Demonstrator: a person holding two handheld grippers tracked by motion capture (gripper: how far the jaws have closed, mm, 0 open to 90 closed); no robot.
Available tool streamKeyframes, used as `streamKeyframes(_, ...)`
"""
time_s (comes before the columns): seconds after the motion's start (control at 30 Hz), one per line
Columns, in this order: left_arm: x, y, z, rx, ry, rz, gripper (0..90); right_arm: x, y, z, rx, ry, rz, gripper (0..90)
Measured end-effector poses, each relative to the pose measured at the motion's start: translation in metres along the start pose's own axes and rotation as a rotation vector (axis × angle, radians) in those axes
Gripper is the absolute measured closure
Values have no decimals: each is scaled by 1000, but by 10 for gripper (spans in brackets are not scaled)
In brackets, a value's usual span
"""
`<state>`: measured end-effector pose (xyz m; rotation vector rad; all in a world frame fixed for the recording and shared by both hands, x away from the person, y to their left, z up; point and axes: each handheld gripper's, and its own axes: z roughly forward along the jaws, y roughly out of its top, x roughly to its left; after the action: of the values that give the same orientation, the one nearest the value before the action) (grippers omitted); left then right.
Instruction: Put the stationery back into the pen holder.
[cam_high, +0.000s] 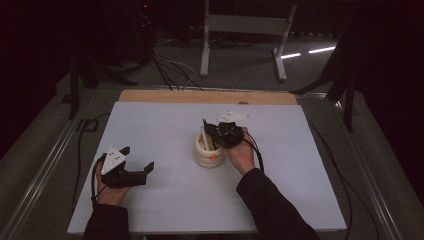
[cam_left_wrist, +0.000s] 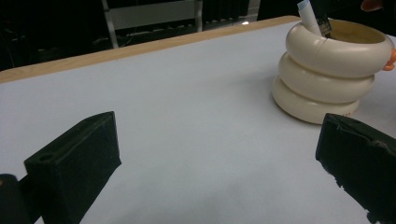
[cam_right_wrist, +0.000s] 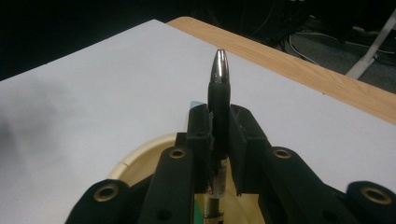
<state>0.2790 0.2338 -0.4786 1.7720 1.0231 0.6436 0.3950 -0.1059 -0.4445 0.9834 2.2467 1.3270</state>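
Note:
A cream ringed pen holder (cam_high: 209, 153) (cam_left_wrist: 329, 70) stands at the middle of the white table. My right gripper (cam_high: 216, 132) (cam_right_wrist: 218, 122) hovers over its mouth, shut on a black pen (cam_right_wrist: 218, 100) with a silver tip that points up. The pen's lower end reaches down into the cream holder (cam_right_wrist: 140, 163). A white stick-like item (cam_high: 204, 140) (cam_left_wrist: 306, 14) leans inside the holder. My left gripper (cam_high: 136, 159) (cam_left_wrist: 219, 163) rests at the table's near left, open, with nothing between its fingers, facing the holder.
The white tabletop (cam_high: 165, 125) has a wooden strip (cam_high: 207, 96) along its far edge. Cables (cam_high: 170, 67) and a metal stand (cam_high: 240, 30) lie on the floor behind. A small orange piece (cam_high: 213, 156) shows on the holder's side.

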Motion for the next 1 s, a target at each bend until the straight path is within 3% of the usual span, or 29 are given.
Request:
streamKeyframes(0.8,0,0,1,2,-1,1,2,-1,-9,-1,51,30,20,776)
streamKeyframes(1.0,-1,0,1,1,-3,1,2,-3,-4,-8,-13,33,31,486)
